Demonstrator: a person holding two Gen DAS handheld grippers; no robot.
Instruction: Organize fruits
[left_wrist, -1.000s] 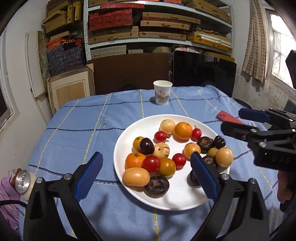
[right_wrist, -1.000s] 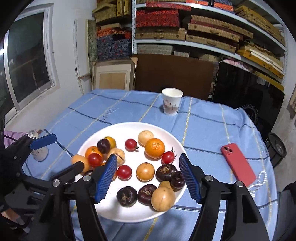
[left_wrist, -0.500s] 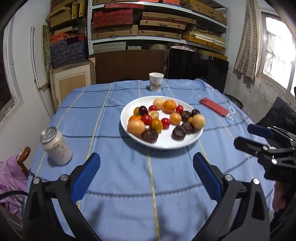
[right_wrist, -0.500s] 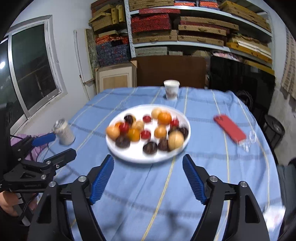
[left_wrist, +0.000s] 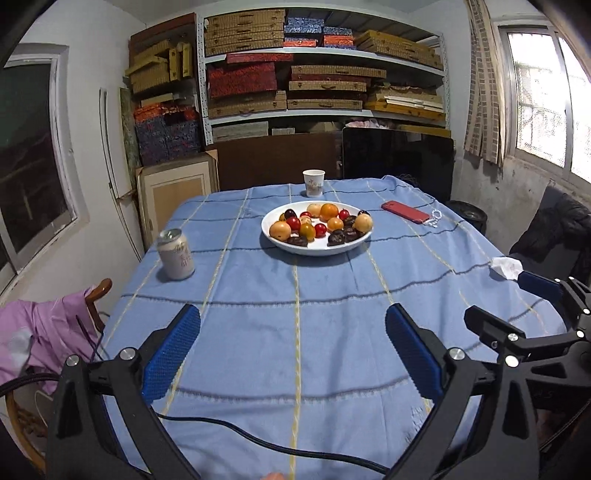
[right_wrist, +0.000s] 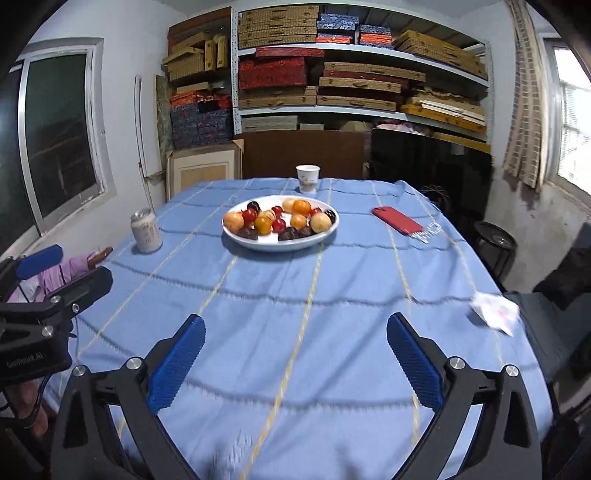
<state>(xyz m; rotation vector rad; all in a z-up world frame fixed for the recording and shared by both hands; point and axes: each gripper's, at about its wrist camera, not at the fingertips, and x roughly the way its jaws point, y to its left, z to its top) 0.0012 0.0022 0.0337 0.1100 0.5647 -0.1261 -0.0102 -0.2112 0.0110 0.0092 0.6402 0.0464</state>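
Blue-checked tablecloth (left_wrist: 295, 332): white plate (left_wrist: 317, 249) of mixed fruits (left_wrist: 320, 223) at far centre; drink can (left_wrist: 176, 254), paper cup (left_wrist: 313, 182), red phone (left_wrist: 404, 212) around it. Our left gripper (left_wrist: 291, 358) and right gripper (right_wrist: 295, 360) hang near us, jaws apart, empty.

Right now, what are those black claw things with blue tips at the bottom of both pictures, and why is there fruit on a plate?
Those claws are two grabbers that a person holds, one in each hand. Each has a tiny camera looking along its fingers, so there are two pictures of one room. The left gripper fills the bottom of its own picture, and the right gripper fills the other. Both are open and hold nothing. They hover over a blue tablecloth. Farther away sits a white plate of fruits: orange, red and dark ones. Nearby stand a drink can and a paper cup, and a red phone lies flat. The job is sorting that fruit.
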